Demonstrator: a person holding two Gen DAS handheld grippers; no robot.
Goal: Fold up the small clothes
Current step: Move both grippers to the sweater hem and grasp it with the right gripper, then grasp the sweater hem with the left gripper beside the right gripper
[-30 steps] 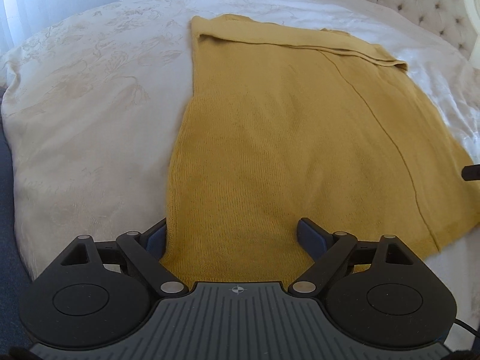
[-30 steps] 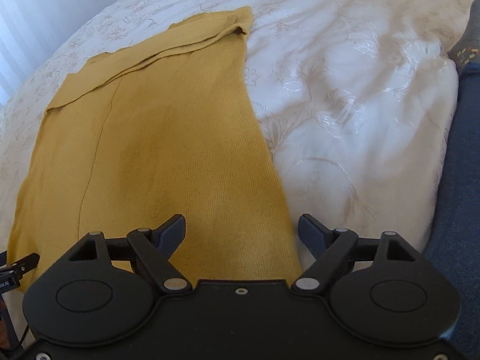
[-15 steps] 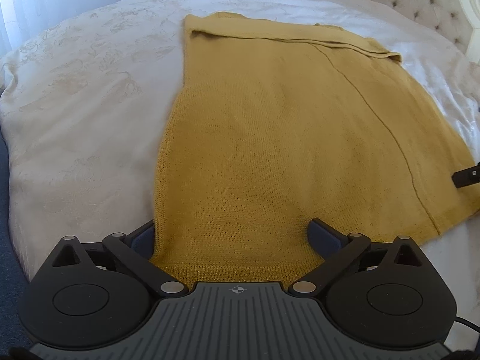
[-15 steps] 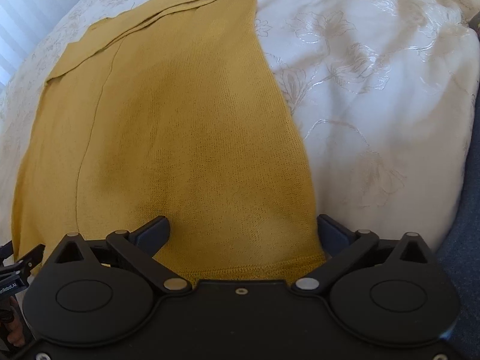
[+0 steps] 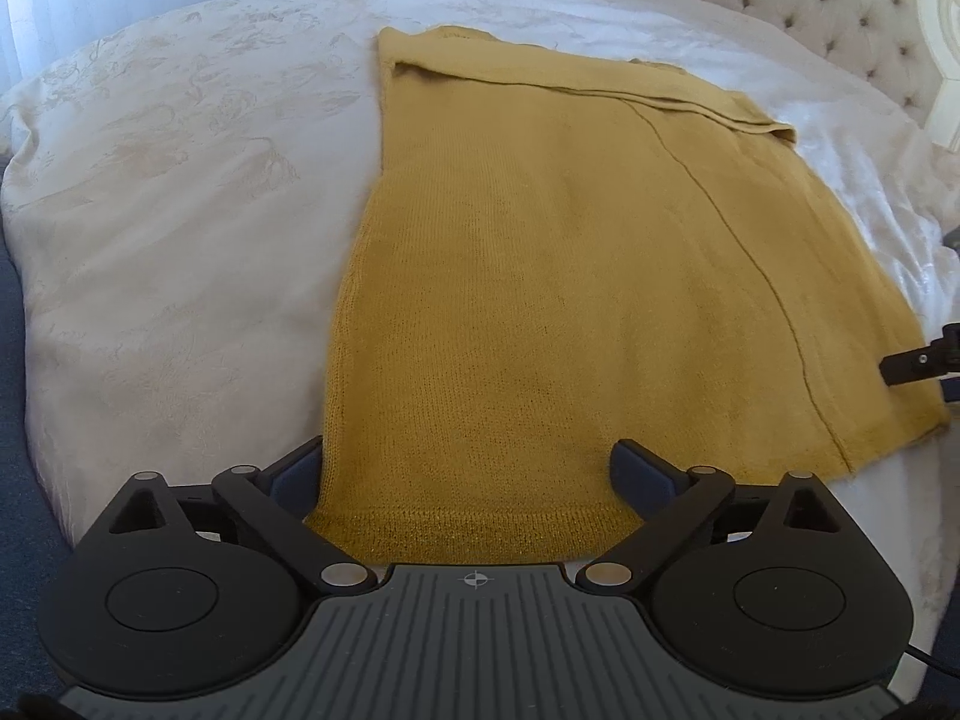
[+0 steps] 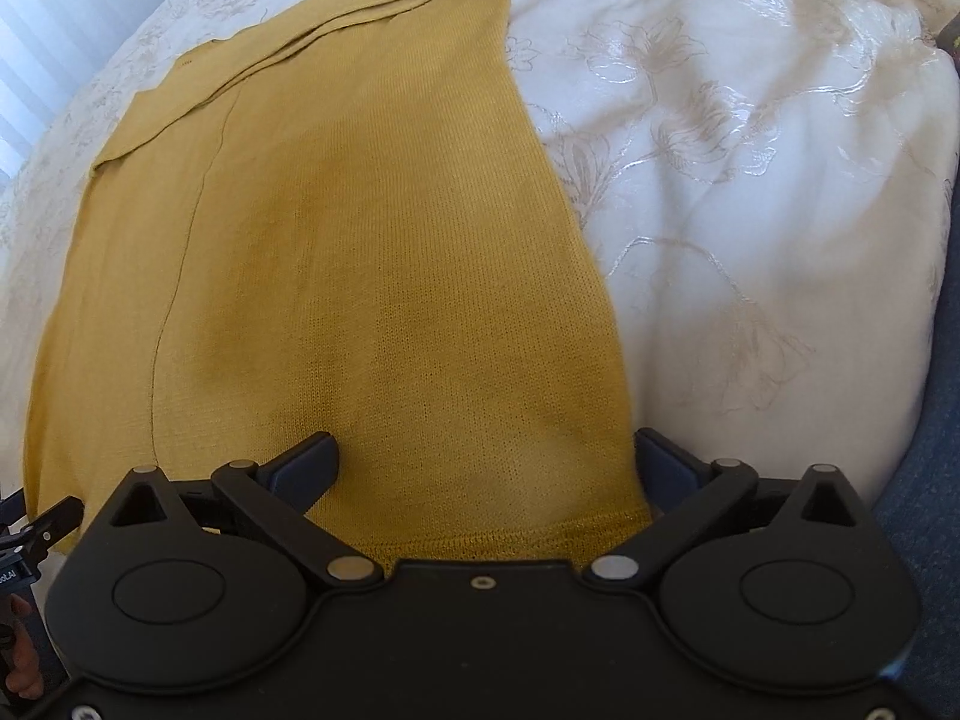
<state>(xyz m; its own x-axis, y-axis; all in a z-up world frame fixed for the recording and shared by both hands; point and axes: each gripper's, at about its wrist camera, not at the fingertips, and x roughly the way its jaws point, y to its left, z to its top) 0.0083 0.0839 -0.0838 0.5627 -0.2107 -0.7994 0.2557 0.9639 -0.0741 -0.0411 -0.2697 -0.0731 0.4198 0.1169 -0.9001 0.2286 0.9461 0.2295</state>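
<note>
The left gripper is hanging over the near left corner of the yellow knit top. Its jaws are closing a little but are wide apart, with the hem between them, and they are gripping nothing. The top is lying flat on the white flowered bedspread. The right gripper is standing wide open over the near right corner, holding nothing.

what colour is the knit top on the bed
Mustard yellow knit top, plain with no pattern; clearest in the left wrist view.
</note>
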